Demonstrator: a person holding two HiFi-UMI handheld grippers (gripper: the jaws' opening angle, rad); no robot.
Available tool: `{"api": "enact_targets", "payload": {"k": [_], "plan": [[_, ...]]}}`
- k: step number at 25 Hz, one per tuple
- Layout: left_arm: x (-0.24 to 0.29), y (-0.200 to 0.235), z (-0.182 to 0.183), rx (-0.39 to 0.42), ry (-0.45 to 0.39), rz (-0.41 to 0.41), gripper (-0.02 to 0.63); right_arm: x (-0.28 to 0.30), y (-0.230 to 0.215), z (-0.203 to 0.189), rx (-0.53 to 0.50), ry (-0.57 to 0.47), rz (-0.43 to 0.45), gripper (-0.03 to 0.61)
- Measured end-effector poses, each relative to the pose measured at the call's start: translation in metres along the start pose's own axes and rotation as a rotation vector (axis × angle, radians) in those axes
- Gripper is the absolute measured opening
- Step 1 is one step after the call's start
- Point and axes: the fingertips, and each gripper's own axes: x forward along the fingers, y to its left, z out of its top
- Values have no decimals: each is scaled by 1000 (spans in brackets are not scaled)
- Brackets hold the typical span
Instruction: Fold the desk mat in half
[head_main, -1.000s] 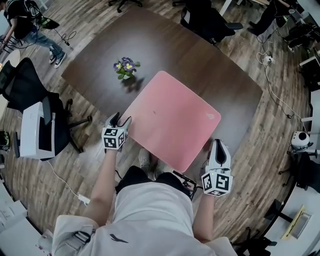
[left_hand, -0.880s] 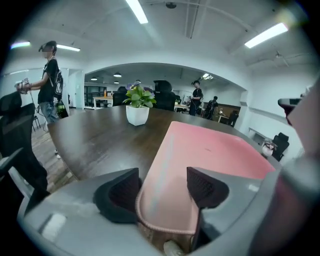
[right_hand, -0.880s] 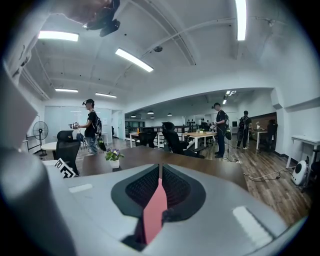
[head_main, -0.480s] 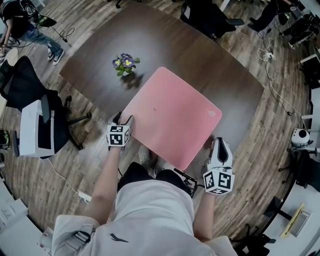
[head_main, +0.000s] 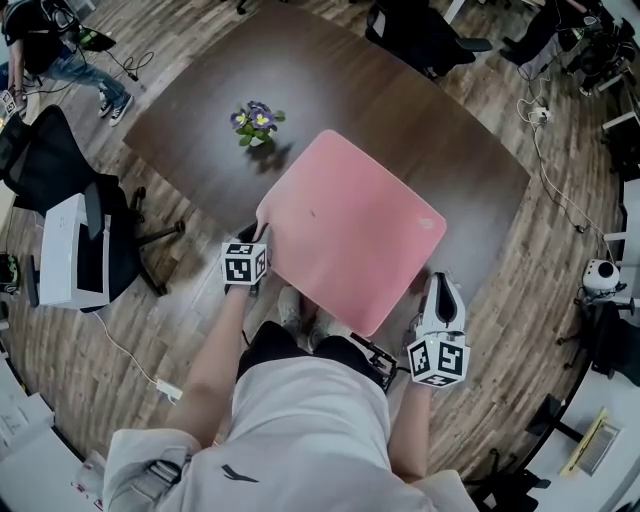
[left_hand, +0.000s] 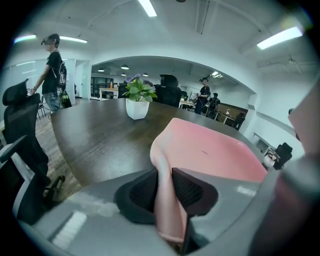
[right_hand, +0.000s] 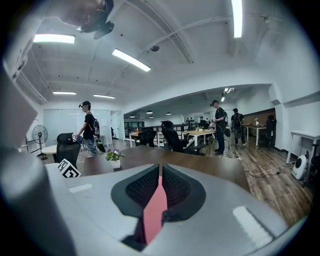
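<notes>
The mat (head_main: 350, 225) lies on the bench (head_main: 200, 120), near corners clamped by left tool (head_main: 256, 234) (jaws just closed on it) and right tool (head_main: 437, 282); shallow bites may slip on lifting, skewing the fold.

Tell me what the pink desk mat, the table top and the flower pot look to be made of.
Desk mat: soft, matte rubber or foam, perhaps fabric-faced; its near corner curls up limply.
Table top: dark wood or wood-look laminate with a low sheen; faint grain lines show.
Flower pot: smooth and white, ceramic or plastic; I cannot tell which.
</notes>
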Motion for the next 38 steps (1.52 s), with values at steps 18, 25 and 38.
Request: {"api": "enact_targets", "payload": {"k": [18,25,38], "plan": [[-34,-52,38,-53,-143,-176,69,-10,1,5,8,-20,9,23],[-58,-101,58,-34,-203,-306,69,-10,7,9,6,-33,15,23],[-74,-170,73,40,-235,-434,69,-37,-25,9,18,-57,-89,23]]}}
